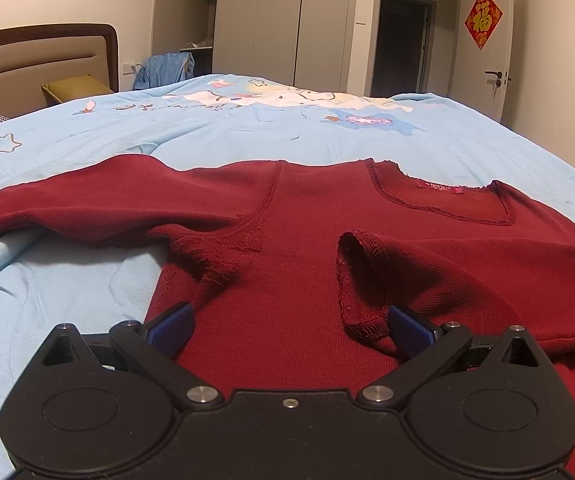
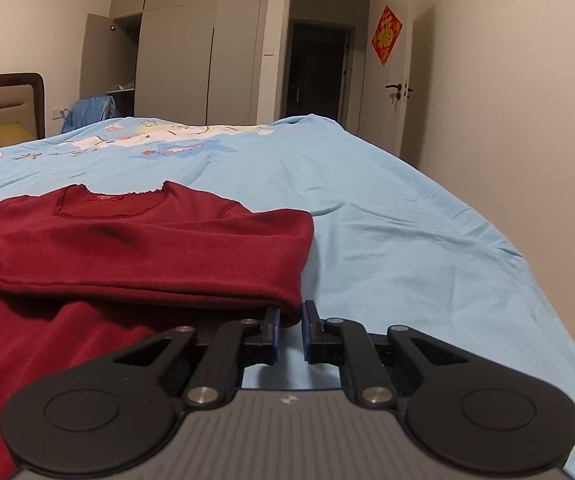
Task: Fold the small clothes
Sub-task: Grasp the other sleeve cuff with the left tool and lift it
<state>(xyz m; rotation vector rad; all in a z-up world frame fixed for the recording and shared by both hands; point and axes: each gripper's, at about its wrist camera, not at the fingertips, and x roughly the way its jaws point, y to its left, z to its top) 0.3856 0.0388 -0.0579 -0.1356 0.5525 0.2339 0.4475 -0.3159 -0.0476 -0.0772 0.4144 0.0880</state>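
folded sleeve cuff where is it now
In the left wrist view the cuff lies on the shirt's chest, by the left gripper's right finger.

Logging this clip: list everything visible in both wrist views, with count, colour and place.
Shirt: one, dark red, flat on the bed, one sleeve folded across its front.
Bed cover: one, light blue with cartoon print, under the shirt.
Headboard: one, brown and beige, far left.
Wardrobe: one, grey, back wall, one door open.
Door: one, white, open, red ornament on it.
Left hand-held gripper: black, blue pads, open over the shirt.
Right hand-held gripper: black, blue pads, narrowly open at the sleeve fold.
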